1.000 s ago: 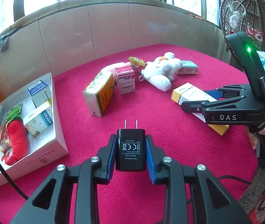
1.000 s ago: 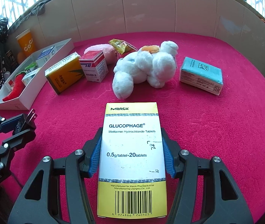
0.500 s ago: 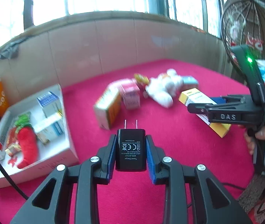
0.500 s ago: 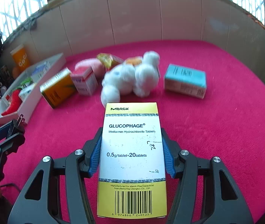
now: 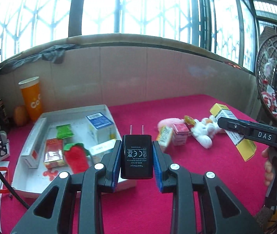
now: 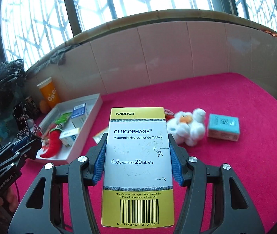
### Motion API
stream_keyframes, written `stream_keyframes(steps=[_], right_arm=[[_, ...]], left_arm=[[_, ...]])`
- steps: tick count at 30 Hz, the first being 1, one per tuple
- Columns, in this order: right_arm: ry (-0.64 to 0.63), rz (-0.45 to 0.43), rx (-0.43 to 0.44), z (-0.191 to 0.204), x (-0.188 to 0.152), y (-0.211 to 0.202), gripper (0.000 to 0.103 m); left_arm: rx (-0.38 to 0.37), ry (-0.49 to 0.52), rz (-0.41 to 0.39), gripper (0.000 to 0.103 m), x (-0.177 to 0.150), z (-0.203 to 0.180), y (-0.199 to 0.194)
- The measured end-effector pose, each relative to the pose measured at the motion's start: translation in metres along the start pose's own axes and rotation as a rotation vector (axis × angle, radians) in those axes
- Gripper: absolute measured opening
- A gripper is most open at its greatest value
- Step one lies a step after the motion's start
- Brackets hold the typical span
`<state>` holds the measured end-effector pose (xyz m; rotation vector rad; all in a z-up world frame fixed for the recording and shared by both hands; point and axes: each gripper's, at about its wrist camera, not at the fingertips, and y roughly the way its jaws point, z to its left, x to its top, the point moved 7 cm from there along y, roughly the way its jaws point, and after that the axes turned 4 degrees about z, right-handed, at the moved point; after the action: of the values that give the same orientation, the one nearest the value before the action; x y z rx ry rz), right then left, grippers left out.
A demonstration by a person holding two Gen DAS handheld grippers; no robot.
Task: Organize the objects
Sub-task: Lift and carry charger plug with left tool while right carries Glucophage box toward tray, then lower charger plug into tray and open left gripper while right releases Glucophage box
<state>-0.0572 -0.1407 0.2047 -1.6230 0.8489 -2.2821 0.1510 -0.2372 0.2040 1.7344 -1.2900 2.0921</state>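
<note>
The black travel charger (image 5: 136, 156) sat upright between the blue pads of the left gripper (image 5: 136, 157), prongs pointing away, held above the near edge of the white tray (image 5: 74, 115); the jaws stood nearly closed and pressed its two flat sides. It looked small, hard and smooth-shelled, light enough to carry easily but liable to slide if the grip slackened, so the flat sides seemed the right hold, clear of the thin prongs. The right gripper (image 6: 137, 156) clamped a Glucophage tablet box (image 6: 138, 165) by its long edges at a middling opening, raised over the red tablecloth (image 6: 245, 156). That carton was probably light and thin-walled and would dent under a hard squeeze, so the long edges, where the card folds stiffen it, suited it best. The tray already held a red chilli plush (image 5: 76, 158), several small cartons and a green packet (image 5: 64, 130). Out on the cloth lay a white plush toy (image 6: 187, 128), a teal box (image 6: 223, 126) and a few more packs, apparently still to be sorted. An orange paper cup (image 5: 31, 99) stood behind the tray.
</note>
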Motion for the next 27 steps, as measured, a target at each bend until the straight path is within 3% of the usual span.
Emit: stream_keyframes(steps=[27], right_arm=[[-0.106,0.041,0.067,0.090,0.044,0.041,0.056]], left_arm=[[0.122,-0.132,-0.001,0.029,0.002,0.101,-0.008]])
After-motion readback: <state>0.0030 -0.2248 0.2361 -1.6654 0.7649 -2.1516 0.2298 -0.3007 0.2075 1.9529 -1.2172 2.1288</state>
